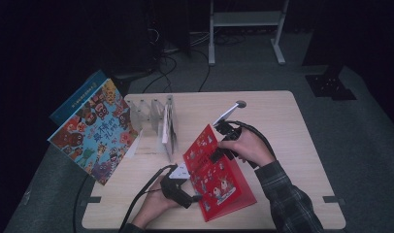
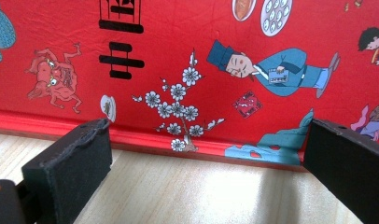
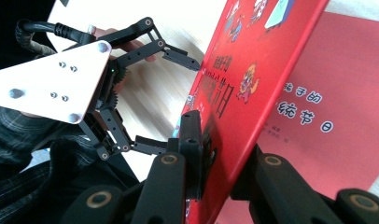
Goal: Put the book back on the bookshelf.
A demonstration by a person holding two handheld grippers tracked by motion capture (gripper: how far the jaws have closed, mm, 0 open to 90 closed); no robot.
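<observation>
Right gripper (image 3: 215, 154) clamps the red book's (image 1: 217, 170) raised cover edge; left gripper (image 2: 201, 163), jaws wide, faces its spine edge on bare table (image 1: 282, 126) near the rack (image 1: 158, 119).

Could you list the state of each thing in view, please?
red book: cover lifted open, its lower edge on the table.
right gripper: shut on the red book's cover.
left gripper: open, at the cover's foot.
colourful book: propped tilted against the rack.
</observation>
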